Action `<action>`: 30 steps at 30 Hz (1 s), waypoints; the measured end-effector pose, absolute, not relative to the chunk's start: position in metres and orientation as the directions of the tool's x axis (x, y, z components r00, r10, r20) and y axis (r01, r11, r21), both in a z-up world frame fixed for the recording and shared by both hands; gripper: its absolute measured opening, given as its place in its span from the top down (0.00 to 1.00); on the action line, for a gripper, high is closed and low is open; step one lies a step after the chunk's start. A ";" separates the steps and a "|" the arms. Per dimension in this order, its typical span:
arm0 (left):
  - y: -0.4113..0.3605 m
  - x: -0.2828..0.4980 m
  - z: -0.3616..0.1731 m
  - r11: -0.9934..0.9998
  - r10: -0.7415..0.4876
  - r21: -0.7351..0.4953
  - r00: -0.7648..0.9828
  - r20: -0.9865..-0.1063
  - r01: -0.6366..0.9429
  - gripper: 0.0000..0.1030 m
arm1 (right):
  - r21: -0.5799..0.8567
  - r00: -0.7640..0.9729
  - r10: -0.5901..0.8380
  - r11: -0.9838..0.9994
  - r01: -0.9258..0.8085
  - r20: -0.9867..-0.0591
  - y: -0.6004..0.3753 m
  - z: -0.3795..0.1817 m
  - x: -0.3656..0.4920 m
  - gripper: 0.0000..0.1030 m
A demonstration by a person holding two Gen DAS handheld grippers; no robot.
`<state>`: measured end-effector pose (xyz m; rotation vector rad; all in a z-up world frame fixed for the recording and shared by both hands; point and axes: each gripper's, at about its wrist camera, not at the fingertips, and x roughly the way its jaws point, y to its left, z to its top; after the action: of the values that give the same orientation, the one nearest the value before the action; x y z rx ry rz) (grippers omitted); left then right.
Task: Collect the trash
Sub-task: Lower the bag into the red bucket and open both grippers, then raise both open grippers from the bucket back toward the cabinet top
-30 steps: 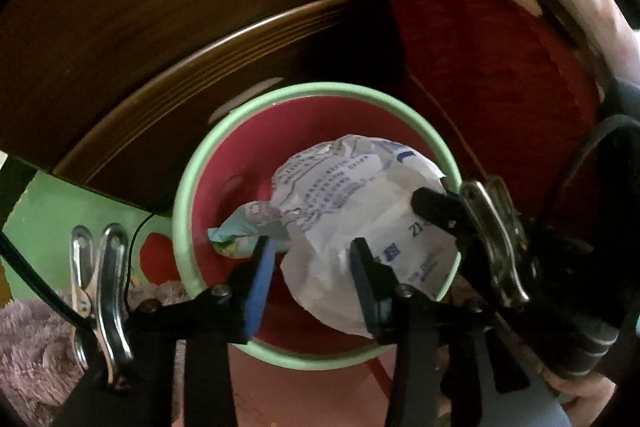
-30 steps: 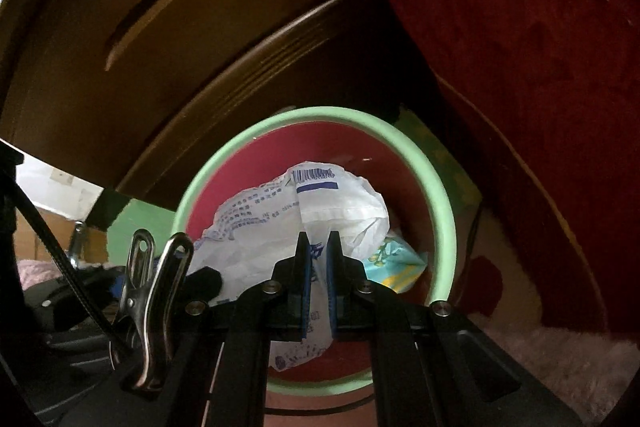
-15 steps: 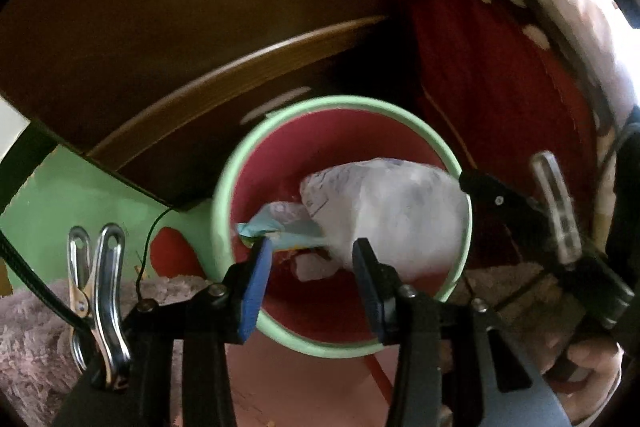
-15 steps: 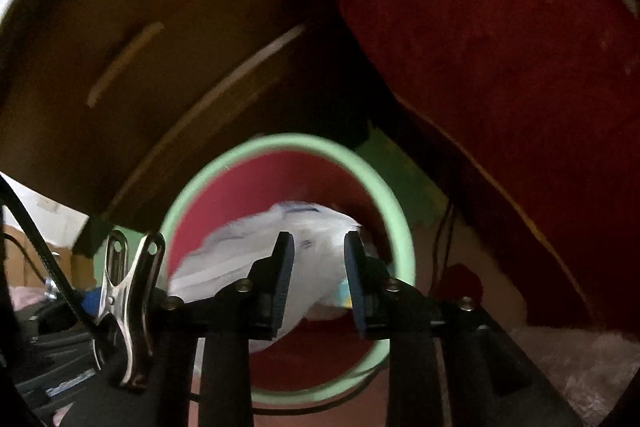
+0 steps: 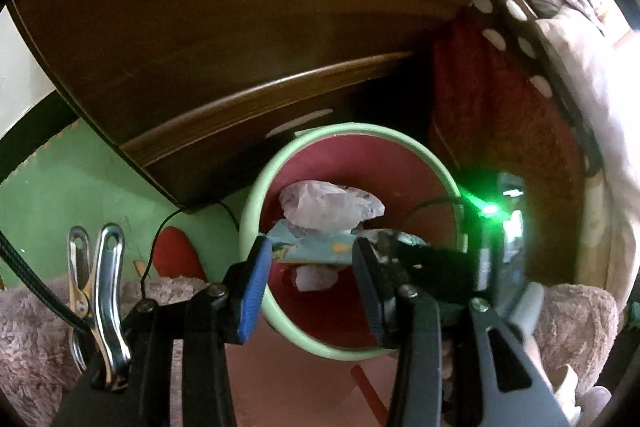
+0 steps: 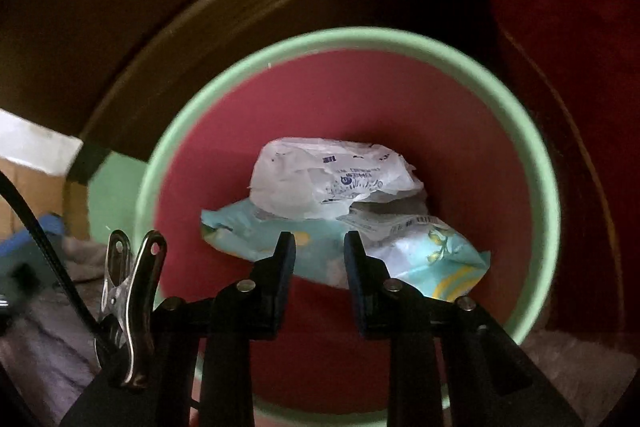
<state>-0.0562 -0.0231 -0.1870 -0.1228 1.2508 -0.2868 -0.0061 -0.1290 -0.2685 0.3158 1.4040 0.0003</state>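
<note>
Trash inside the bin — both my grippers empty

My left gripper [image 5: 310, 281] and right gripper [image 6: 319, 259] stand parted above the green-rimmed bin [image 6: 536, 163]; the white wrapper [image 6: 332, 179] lies on the teal packet [image 6: 436, 251] inside.

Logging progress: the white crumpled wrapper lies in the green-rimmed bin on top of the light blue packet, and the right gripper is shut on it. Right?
Not quite: the right gripper is open, holding nothing, as the right wrist view shows. The white crumpled wrapper does lie in the green-rimmed bin on the light blue packet.
</note>
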 end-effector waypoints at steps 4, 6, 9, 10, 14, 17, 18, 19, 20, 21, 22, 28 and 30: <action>-0.025 -0.056 -0.185 0.960 -0.271 -0.234 0.295 -0.916 0.155 0.57 | 0.210 0.085 0.197 0.959 0.192 -0.977 -0.118 -0.293 -0.007 0.74; -0.027 -0.056 -0.184 0.961 -0.266 -0.226 0.303 -0.915 0.160 0.57 | 0.200 0.043 0.195 0.961 0.190 -0.980 -0.115 -0.303 -0.009 0.74; -0.033 -0.057 -0.182 0.964 -0.248 -0.200 0.313 -0.917 0.176 0.57 | 0.195 0.041 0.191 0.963 0.184 -0.981 -0.113 -0.306 -0.005 0.74; -0.036 -0.058 -0.182 0.965 -0.239 -0.187 0.317 -0.918 0.185 0.57 | 0.196 0.039 0.192 0.963 0.183 -0.981 -0.113 -0.306 -0.004 0.74; -0.046 -0.063 -0.176 0.963 -0.229 -0.165 0.325 -0.918 0.212 0.57 | 0.200 0.049 0.194 0.962 0.187 -0.980 -0.114 -0.309 0.006 0.74; -0.049 -0.068 -0.163 0.960 -0.236 -0.160 0.353 -0.905 0.231 0.57 | 0.198 0.106 0.183 0.968 0.155 -0.977 -0.116 -0.284 -0.001 0.74; -0.051 -0.070 -0.157 0.958 -0.242 -0.161 0.364 -0.899 0.239 0.57 | 0.203 0.130 0.185 0.968 0.144 -0.974 -0.116 -0.273 -0.002 0.74; -0.052 -0.072 -0.151 0.956 -0.248 -0.163 0.373 -0.894 0.245 0.57 | 0.210 0.153 0.189 0.968 0.137 -0.970 -0.117 -0.262 -0.005 0.74; -0.053 -0.075 -0.144 0.953 -0.256 -0.165 0.385 -0.887 0.254 0.57 | 0.219 0.172 0.194 0.966 0.138 -0.966 -0.118 -0.253 -0.007 0.74; -0.054 -0.078 -0.138 0.951 -0.262 -0.165 0.395 -0.881 0.262 0.57 | 0.228 0.185 0.201 0.964 0.139 -0.962 -0.119 -0.245 -0.010 0.74; -0.055 -0.081 -0.131 0.948 -0.268 -0.165 0.406 -0.873 0.271 0.57 | 0.239 0.198 0.210 0.961 0.138 -0.957 -0.121 -0.238 -0.013 0.74; -0.059 -0.094 -0.090 0.931 -0.318 -0.183 0.455 -0.832 0.316 0.57 | 0.322 0.311 0.272 0.939 0.122 -0.911 -0.138 -0.177 -0.025 0.74; -0.058 -0.099 -0.073 0.924 -0.341 -0.197 0.471 -0.814 0.329 0.57 | 0.322 0.357 0.263 0.940 0.114 -0.896 -0.138 -0.153 -0.030 0.74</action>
<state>-0.0989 -0.0582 -0.0729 -0.0133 1.0002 -0.4100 -0.0300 -0.1378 -0.1530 0.3571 1.2087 0.0989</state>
